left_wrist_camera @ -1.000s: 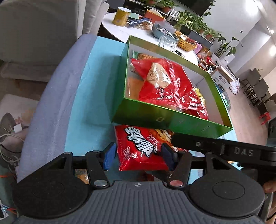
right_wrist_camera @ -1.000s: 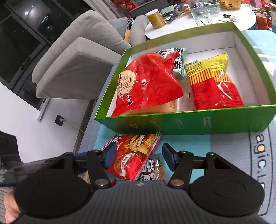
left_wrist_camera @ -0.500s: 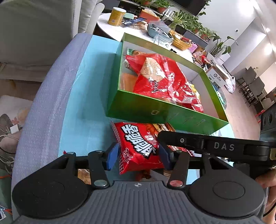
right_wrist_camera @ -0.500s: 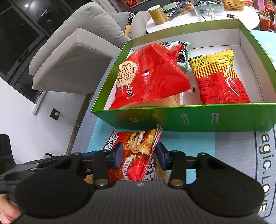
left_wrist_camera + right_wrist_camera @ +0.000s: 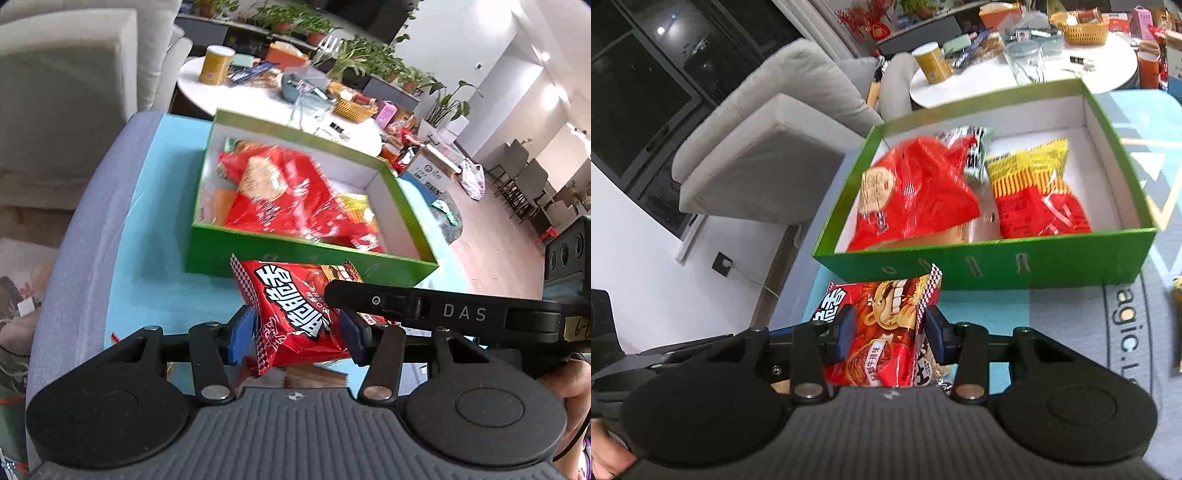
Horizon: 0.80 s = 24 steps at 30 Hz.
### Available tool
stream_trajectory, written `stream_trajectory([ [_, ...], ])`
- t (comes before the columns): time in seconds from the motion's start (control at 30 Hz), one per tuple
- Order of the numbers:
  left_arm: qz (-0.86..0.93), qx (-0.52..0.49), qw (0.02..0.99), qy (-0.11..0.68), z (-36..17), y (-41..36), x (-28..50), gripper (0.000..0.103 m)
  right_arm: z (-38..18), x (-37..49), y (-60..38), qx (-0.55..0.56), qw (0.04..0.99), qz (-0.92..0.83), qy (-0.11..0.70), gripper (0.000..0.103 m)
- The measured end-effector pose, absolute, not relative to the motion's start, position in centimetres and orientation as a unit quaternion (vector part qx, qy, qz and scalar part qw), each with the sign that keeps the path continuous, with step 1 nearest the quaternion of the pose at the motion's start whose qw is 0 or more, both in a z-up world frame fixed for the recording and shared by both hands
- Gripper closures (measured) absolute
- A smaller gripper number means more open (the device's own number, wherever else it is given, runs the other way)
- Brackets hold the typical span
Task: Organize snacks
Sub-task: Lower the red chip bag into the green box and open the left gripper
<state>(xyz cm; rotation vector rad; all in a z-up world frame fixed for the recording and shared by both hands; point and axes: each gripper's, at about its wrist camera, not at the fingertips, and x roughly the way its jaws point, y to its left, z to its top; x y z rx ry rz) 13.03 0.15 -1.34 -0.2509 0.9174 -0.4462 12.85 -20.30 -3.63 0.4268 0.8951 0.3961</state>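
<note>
Both wrist views close, facing forward over jaws — sharing green box.

- "DAS" in pale letters on the black hand-held gripper bar.
- "agic.L" in dark letters on the mat.
- Chinese characters on the red snack bag, not legible.

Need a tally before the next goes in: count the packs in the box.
3: red bag at left, yellow-red pack at right, dark pack behind, between them. More may hide under the red bag.

left tongs clamp red snack bag | green box beyond
</note>
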Motion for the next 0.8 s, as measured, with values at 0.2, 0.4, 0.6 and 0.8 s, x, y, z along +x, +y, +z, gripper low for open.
stream_trajectory([
  [0.2,-0.218,-0.105,0.875,0.42,0.5,-1.9,13.5,0.056,-1.9,12.8,-22.0,0.21,0.873,0.182,0.401,0.054],
  [0.4,-0.232,-0.098,0.878,0.408,1.6,-4.3,14.8,0.056,-1.0,13.6,-24.2,0.219,0.883,0.17,0.378,0.054],
  [0.6,-0.246,-0.09,0.883,0.39,2.4,-7.1,16.7,0.055,-0.2,15.4,-26.9,0.227,0.893,0.156,0.356,0.054],
  [0.8,-0.257,-0.071,0.887,0.377,2.7,-10.3,19.4,0.055,0.0,18.0,-29.2,0.232,0.9,0.141,0.34,0.054],
])
